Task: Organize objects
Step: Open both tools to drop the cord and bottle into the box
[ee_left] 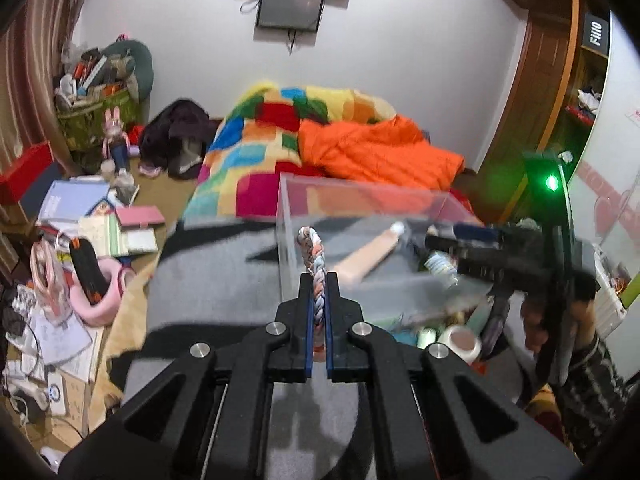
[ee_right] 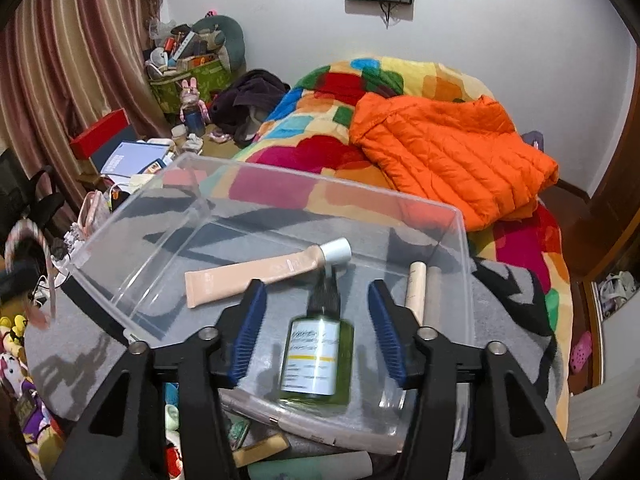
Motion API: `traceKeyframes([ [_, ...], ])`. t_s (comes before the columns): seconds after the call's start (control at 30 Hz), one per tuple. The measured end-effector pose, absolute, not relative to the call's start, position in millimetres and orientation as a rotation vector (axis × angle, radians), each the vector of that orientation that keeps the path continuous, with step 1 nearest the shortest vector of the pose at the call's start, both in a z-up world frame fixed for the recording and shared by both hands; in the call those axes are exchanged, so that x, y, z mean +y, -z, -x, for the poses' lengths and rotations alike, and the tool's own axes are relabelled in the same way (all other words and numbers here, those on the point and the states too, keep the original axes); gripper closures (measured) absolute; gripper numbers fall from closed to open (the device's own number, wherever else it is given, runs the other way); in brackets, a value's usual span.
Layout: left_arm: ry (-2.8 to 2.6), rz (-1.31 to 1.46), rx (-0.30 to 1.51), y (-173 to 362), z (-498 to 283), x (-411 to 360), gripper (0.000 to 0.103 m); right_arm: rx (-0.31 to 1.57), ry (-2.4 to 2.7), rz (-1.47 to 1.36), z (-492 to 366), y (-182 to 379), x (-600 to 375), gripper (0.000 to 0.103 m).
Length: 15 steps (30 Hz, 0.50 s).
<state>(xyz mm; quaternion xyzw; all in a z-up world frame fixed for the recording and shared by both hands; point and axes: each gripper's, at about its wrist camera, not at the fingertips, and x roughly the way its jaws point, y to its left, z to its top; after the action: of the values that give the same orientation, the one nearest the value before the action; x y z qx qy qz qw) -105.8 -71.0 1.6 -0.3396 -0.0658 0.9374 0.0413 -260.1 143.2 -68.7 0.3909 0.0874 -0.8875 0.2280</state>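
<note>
A cluttered bedroom, mid-tidy: a clear plastic bin (ee_right: pixel 168 216) is seen set on a grey patterned blanket (ee_left: pixel 208 280) at the foot of a bed, apparently placed there as the collecting point for loose toiletries.

L gripper (ee_left: pixel 319 280) is clenched tight on a braided band (ee_left: pixel 314 256) in pink, white & blue; the loop is pinched edge-on between the blue pads so it stands upright & is not left dangling. It is held just beside the bin's near wall, not yet over the opening, by the look of it.

R gripper (ee_right: pixel 316 316) is seen w/ jaws released, pads standing clear on both sides of a green bottle (ee_right: pixel 316 356). The bottle is lying inside the bin, cap pointing away, label up; no pad is touching it, so it is judged to have been let go there. Its outline is blurred, so whether it has settled cannot be told.

Also in the bin: a beige tube (ee_right: pixel 256 276) w/ white cap, laid across the floor, & a pale stick (ee_right: pixel 414 292) against the right wall. More items are left outside, below the near rim.

Likely next: band to be carried over the rim & dropped in.
</note>
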Motion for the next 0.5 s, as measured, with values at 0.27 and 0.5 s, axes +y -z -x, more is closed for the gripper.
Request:
traceKeyframes([
  [0.27,-2.868,1.032,-0.142,-15,154,-55,0.1,0.218,2.489,-0.996,234,48,161,0.048],
  [0.5,-2.796,1.183,-0.108,16,198,-39,0.1,0.192,2.55,-0.976,208,47,187,0.041],
])
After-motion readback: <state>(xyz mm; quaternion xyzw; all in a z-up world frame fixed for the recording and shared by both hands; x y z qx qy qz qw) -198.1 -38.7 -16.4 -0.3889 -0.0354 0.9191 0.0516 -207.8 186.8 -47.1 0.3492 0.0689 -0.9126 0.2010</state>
